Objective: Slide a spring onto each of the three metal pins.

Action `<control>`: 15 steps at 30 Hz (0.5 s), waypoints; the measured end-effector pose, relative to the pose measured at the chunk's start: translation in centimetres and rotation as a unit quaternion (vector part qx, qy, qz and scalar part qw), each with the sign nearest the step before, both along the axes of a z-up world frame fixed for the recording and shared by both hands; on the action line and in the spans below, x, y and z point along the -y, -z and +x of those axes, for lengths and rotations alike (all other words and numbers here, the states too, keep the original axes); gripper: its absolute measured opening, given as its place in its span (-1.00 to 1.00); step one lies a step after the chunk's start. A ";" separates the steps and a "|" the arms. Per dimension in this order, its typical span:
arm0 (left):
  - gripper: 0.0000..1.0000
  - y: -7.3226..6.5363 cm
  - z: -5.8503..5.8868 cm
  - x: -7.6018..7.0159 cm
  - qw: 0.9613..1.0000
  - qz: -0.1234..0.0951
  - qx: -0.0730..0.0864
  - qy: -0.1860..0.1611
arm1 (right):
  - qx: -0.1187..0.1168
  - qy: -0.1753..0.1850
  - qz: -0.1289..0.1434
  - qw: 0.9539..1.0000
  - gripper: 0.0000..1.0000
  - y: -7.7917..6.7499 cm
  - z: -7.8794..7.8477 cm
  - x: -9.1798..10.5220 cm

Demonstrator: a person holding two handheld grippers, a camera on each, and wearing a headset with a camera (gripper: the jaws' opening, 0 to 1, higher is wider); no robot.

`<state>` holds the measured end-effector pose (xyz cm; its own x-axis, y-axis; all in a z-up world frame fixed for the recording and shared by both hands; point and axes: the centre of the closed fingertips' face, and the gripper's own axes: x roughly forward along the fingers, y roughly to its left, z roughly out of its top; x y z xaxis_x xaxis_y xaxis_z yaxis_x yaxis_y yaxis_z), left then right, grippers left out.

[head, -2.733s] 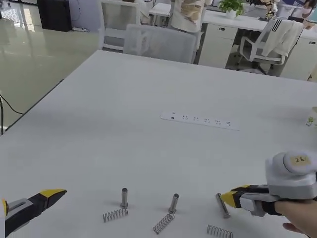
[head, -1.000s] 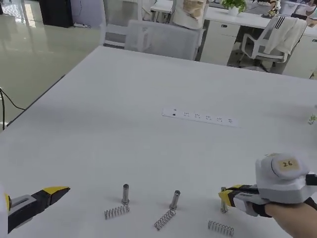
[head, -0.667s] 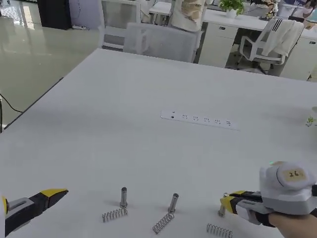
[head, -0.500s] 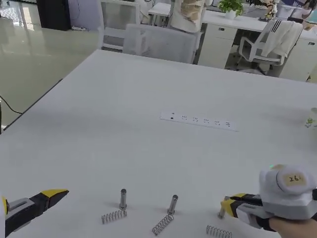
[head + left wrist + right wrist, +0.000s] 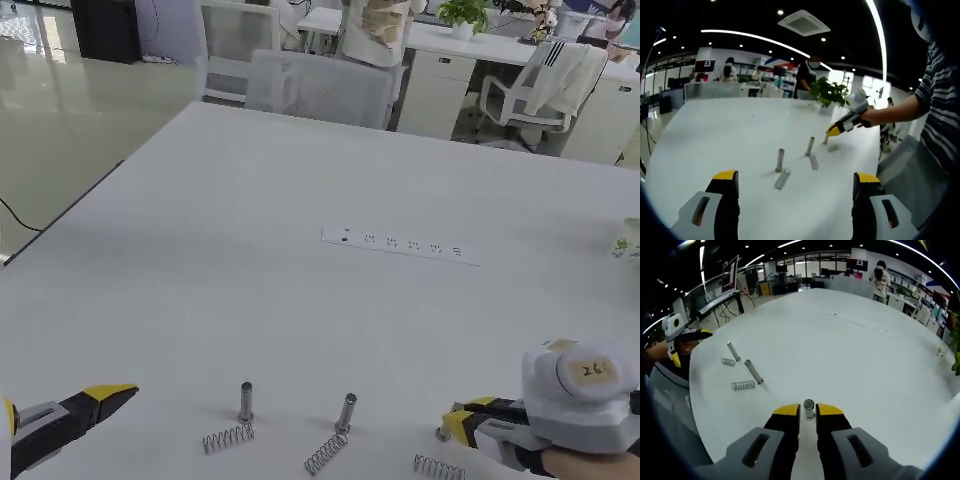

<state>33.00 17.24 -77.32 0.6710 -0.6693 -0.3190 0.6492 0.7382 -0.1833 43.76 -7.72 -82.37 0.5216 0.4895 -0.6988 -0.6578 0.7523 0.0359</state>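
Pins (image 5: 245,400): 3 grey, standing | springs (image 5: 228,438): 3 coils | right tool (image 5: 808,411) grips right pin (image 5: 809,408), marked 26 | left tool (image 5: 796,176) gaping, empty

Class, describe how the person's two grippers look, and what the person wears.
Both the left gripper and the right gripper have pale grey bodies and black jaws with yellow tips. The right one carries a white rounded dome with a yellow sticker handwritten 26. The person wears a striped top.

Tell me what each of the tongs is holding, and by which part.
Right tongs clamp the short silver metal pin on its shaft, below the top end. Left tongs are open, holding nothing.
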 end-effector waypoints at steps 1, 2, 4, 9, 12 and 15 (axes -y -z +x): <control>0.83 0.0 0.0 0.0 1.000 0.000 -0.001 0.000 | 0.001 0.004 0.002 1.000 -0.69 0.0 0.1 0.0; 0.83 0.0 -0.1 0.0 1.000 0.001 -0.001 0.000 | 0.002 0.005 0.002 1.000 -0.67 -0.1 0.1 0.0; 0.84 0.0 -0.1 -0.1 1.000 0.000 0.000 -0.001 | 0.005 0.006 0.004 1.000 -0.66 -0.3 0.1 0.0; 0.84 0.0 -0.1 -0.3 1.000 0.001 0.000 -0.003 | 0.015 -0.002 0.004 1.000 -0.59 -0.9 0.1 0.0; 0.84 0.0 -0.1 -0.3 1.000 0.001 0.000 -0.004 | 0.016 -0.003 0.004 1.000 -0.57 -1.1 0.1 0.1; 0.84 0.0 -0.1 -0.3 1.000 0.000 0.000 -0.003 | 0.018 -0.001 0.005 1.000 -0.53 -1.2 0.1 0.3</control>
